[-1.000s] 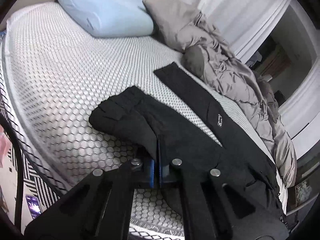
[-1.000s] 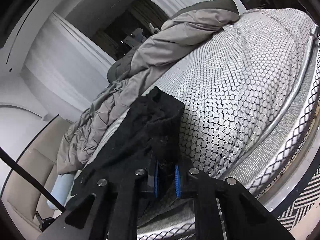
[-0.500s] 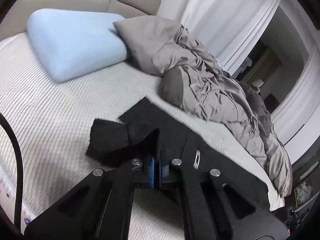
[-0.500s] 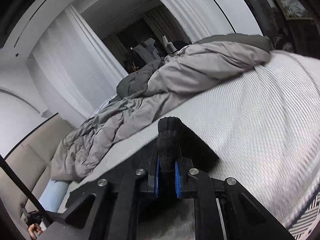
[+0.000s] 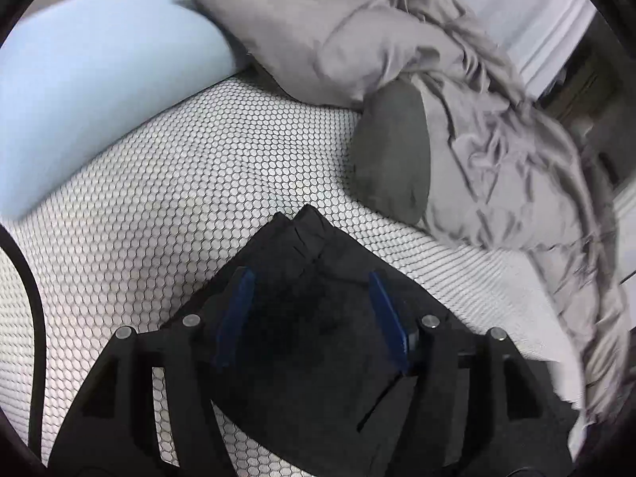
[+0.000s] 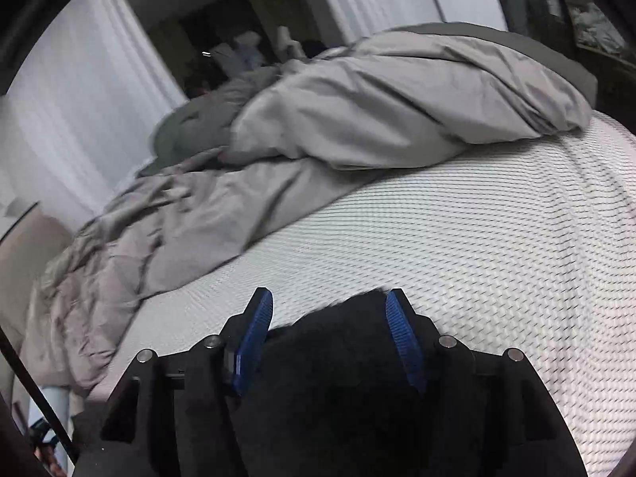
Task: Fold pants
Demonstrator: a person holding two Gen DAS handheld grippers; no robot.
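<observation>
Bed surface: a wide white mattress cover printed with a black honeycomb mesh [image 5: 179, 198] is filling both views; it is bearing everything else.
Bedding: a crumpled grey quilted duvet [image 5: 497, 127] is lying heaped along the far side of the bed, near the garment but not touching it in the left view; a grey pillow [image 5: 302, 28] is lying at the head of the duvet.
Blue pillow: a pale blue foam pillow [image 5: 91, 79] is sitting at the head of the bed, well apart from the garment.
Task garment: the black fabric pants [image 5: 310, 318] are lying flat on the mattress cover, layered on themselves, with stacked edges meeting at a point just beyond the fingers; in the right view a dark fuzzy edge of the pants [image 6: 342, 357] is lying between the blue pads.
Left gripper [image 5: 310, 278]: its jaws are standing wide apart; the cloth is lying under and between them; nothing is being pinched.
Right gripper [image 6: 328, 298]: its jaws are likewise spread wide; the cloth is lying loose between them; it is holding nothing.
Step in hand: judging by the layered cloth and the spread jaws, a fold is being set down and let go.
Next move: probably lifting both tools clear without dragging the top layer; then checking whether the edges are lining up, and taking hold at the doubled end if another fold is needed.
</observation>
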